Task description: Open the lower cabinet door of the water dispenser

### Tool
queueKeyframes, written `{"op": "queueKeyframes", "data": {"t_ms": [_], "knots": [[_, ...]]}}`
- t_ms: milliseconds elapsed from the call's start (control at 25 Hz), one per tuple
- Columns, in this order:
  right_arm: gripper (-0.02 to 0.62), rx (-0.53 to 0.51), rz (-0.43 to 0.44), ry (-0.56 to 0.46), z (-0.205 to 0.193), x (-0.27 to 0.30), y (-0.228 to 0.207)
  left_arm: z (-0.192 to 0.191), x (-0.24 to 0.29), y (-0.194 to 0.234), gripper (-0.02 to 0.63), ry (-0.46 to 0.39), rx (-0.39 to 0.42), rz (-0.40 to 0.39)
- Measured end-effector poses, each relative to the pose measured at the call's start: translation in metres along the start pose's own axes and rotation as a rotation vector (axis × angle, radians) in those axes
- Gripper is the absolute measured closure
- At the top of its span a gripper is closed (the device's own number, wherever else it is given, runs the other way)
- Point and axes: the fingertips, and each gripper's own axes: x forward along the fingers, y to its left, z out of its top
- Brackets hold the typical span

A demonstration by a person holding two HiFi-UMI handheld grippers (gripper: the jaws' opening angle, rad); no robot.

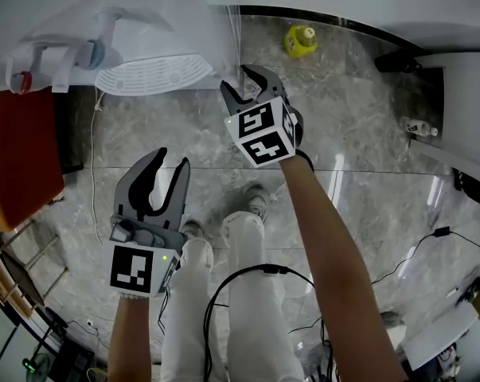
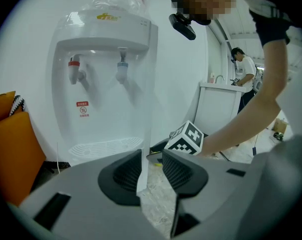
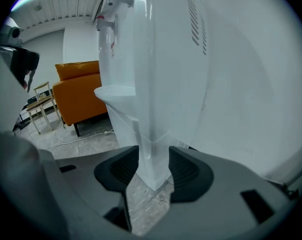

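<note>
There is one water dispenser (image 1: 152, 30), white, with two taps on its front, a red tap (image 1: 21, 80) and a blue tap (image 1: 92, 54), and one slotted drip tray (image 1: 152, 74) beneath them. The person holds two grippers. The right gripper (image 1: 241, 82) is at the dispenser's lower corner, on the side away from the taps, reached there on a long, nearly straight forearm (image 1: 327, 221), with its marker cube turned up toward the head camera. In the right gripper view its jaws sit on either side of the edge of the lower cabinet door (image 3: 151, 149), below the drip tray, and both pads (image 3: 123, 171) meet the white panel, so the tongs are clamped on that edge. The left gripper (image 1: 170, 159) hangs back from the dispenser, in front of the drip tray and well apart from it. Its arm is bent and held close to the person's body, and its jaws are parted with nothing between them. One yellow bottle (image 1: 301, 40) stands on the marble floor (image 1: 367, 134) beyond the dispenser's door side, and one orange sofa (image 1: 21, 161) stands beside the dispenser on its tap side. The left gripper view shows one other person (image 2: 243, 69) standing far off past the dispenser.
</note>
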Motion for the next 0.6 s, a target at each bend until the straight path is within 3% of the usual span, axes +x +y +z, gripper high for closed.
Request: {"op": "queueKeyframes", "data": {"t_ms": [200, 440, 600], "knots": [[0.411, -0.003, 0.002, 0.008, -0.002, 0.01, -0.003, -0.004, 0.0, 0.003, 0.472, 0.0, 0.008, -0.003], [0.437, -0.082, 0.017, 0.018, 0.0, 0.018, -0.002, -0.008, -0.002, 0.007, 0.472, 0.001, 0.002, -0.001], [0.443, -0.048, 0.034, 0.016, 0.0, 0.018, -0.001, -0.011, -0.002, 0.008, 0.472, 0.004, -0.003, 0.002]]}}
